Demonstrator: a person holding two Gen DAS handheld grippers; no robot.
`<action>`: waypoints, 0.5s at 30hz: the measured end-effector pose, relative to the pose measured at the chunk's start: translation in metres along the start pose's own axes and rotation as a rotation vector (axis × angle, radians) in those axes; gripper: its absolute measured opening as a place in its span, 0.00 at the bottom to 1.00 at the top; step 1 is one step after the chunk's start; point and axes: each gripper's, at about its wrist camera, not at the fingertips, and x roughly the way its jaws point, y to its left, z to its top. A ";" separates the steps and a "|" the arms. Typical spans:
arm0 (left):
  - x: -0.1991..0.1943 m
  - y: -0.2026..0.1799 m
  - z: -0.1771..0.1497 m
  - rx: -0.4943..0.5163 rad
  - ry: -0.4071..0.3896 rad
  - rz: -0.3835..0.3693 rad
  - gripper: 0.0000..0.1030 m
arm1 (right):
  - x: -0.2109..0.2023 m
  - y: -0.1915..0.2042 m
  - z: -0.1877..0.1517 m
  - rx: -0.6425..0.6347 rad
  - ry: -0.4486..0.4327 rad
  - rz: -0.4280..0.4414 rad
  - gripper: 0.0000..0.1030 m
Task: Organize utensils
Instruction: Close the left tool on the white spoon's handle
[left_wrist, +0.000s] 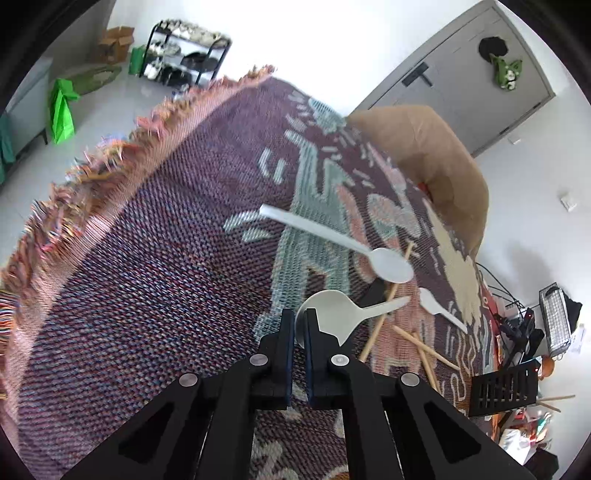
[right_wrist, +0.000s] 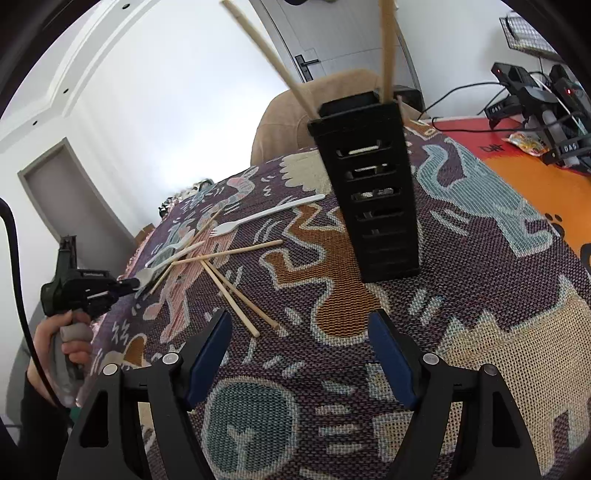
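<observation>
My left gripper (left_wrist: 300, 319) is shut on the bowl of a white plastic spoon (left_wrist: 343, 314); its handle points right over a pile of wooden chopsticks (left_wrist: 419, 341). It also shows in the right wrist view (right_wrist: 131, 285), at the table's left edge. A second white spoon (left_wrist: 369, 251) and a white fork (left_wrist: 437, 308) lie beyond. My right gripper (right_wrist: 299, 343) is open and empty above the cloth, in front of the black slotted utensil holder (right_wrist: 373, 192), which holds two chopsticks (right_wrist: 386, 48). More chopsticks (right_wrist: 232, 299) lie to its left.
A patterned woven cloth (left_wrist: 166, 258) with a fringed edge covers the table. A tan chair back (left_wrist: 436, 158) stands behind it. Chargers and cables (right_wrist: 532, 99) sit on the orange surface at the far right.
</observation>
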 end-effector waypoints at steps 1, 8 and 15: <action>-0.005 -0.003 0.000 0.012 -0.007 -0.006 0.02 | 0.000 -0.002 0.000 0.007 0.004 0.010 0.68; -0.046 -0.033 -0.006 0.129 -0.082 -0.043 0.02 | 0.000 -0.012 0.001 0.030 0.020 0.049 0.57; -0.079 -0.051 -0.013 0.224 -0.152 -0.071 0.02 | 0.010 -0.003 0.001 0.018 0.065 0.088 0.45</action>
